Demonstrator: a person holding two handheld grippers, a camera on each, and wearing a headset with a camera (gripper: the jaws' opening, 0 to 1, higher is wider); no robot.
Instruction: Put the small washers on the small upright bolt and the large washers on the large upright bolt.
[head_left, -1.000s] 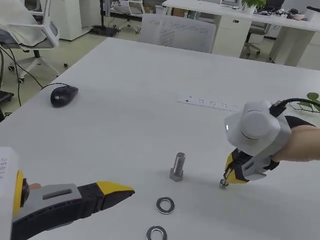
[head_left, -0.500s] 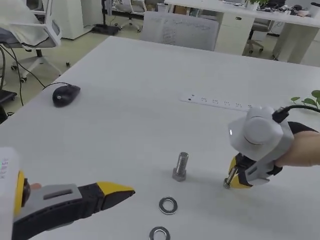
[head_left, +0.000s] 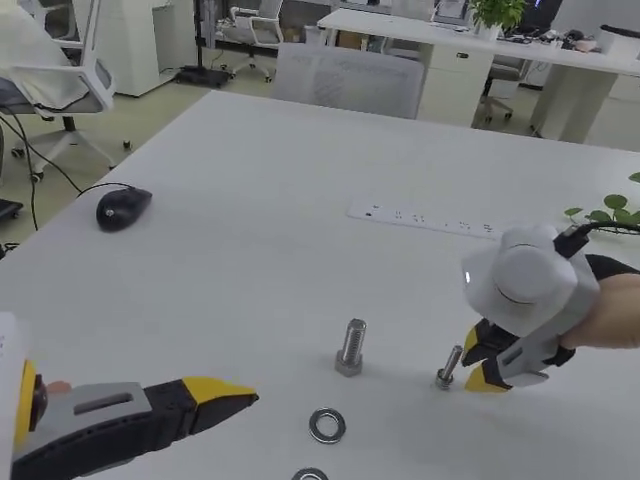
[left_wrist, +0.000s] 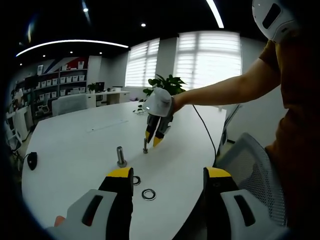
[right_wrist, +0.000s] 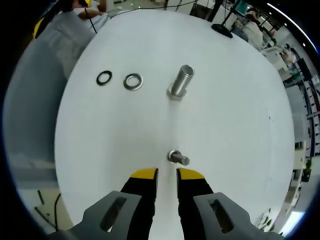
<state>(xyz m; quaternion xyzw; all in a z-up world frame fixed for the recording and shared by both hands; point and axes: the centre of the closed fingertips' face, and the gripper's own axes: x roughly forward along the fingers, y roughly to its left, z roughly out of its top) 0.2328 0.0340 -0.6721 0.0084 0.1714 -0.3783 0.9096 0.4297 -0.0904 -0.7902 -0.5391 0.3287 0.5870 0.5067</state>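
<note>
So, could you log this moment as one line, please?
left gripper: open, empty | right gripper: narrowly open beside small bolt | two washers loose by large bolt

White table (head_left: 250, 220), silver large bolt (head_left: 351, 347), silver washer (head_left: 327, 425), black mouse (head_left: 123, 207), yellow-tipped right tongs (right_wrist: 167, 174)

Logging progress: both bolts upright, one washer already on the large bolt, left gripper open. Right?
Not quite. The large bolt is bare: the right gripper view shows the bright washer and the dark washer lying flat on the table, apart from it. Both bolts are upright, small bolt included, and the left gripper is open.
</note>
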